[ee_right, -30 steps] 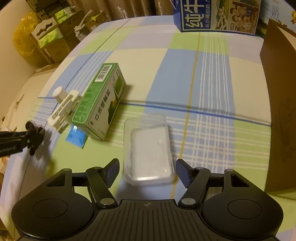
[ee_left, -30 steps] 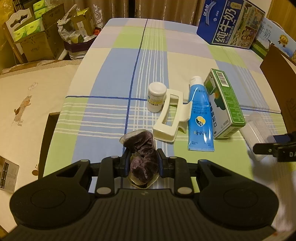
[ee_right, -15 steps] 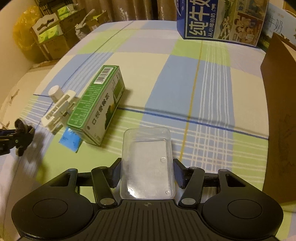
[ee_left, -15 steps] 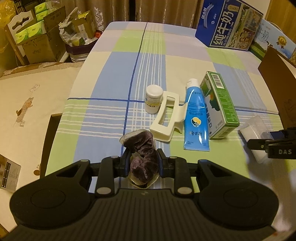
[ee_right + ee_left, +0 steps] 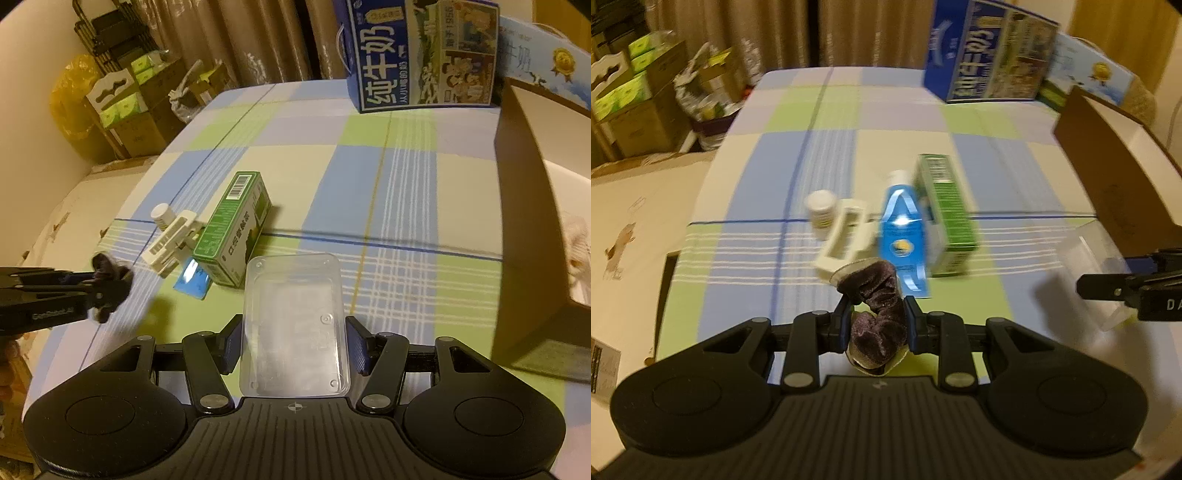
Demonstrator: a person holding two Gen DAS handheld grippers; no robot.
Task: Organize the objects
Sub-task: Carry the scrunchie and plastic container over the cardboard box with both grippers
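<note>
- Left tongs [image 5: 874, 326] are clamped on a fuzzy dark-purple velvet scrunchie [image 5: 877, 314], held above the checked-cloth counter [image 5: 388, 192], just in front of the green carton.
- Right tongs [image 5: 295, 349] pinch a clear, rigid plastic rectangular tray [image 5: 293, 325], beside the green cardboard carton [image 5: 232, 230] with its barcode.
- Behind the carton, a blue box [image 5: 421, 55] reads "纯牛奶".

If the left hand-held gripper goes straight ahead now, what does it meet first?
Probably the blue tube, lying just beyond the purple scrunchie it holds; the cream plastic holder sits slightly left. Depth is unclear.
</note>
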